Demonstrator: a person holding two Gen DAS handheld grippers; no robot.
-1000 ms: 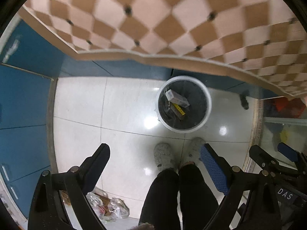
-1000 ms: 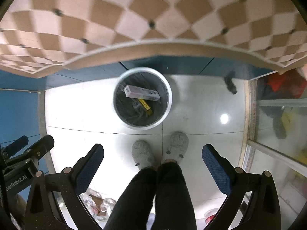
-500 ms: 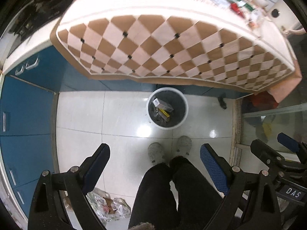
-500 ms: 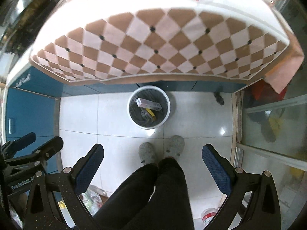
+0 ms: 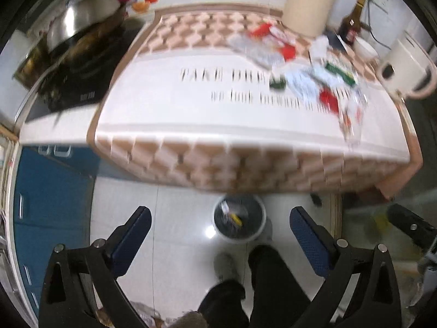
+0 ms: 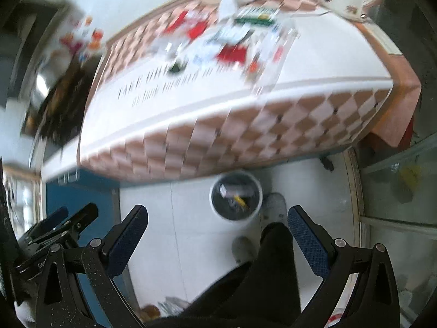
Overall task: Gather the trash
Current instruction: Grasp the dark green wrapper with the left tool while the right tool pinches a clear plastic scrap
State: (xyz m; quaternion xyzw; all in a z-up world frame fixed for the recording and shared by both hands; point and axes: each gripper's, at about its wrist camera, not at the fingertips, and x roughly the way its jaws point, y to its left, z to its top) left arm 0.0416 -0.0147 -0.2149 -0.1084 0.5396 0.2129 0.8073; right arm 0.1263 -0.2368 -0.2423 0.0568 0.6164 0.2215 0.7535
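- The left claw (image 5: pixel 220 228) is sitting at the bottom of the left wrist view, gaping wide with nothing between its blue pads (image 5: pixel 131 242).
- The right claw (image 6: pixel 217 228) is likewise standing wide and gripping nothing, low in the right wrist view.
- The trash bin (image 5: pixel 239 222) is standing on the white tiled floor (image 5: pixel 177 235) just below the hanging edge of the checkered cloth (image 5: pixel 245 169), in the lower middle of the frame; a small box and a yellow scrap are lying inside it.
- Scattered trash (image 5: pixel 306 65), red, green and white wrappers, is lying blurred on the surface (image 5: pixel 191 109) in the upper right of the left view, near a cream kettle (image 5: pixel 407 68).
- A steel wok (image 5: pixel 82 19) is resting at the upper left.
- The person's dark trouser legs (image 6: pixel 273 273) and grey shoes are showing beside the bin.
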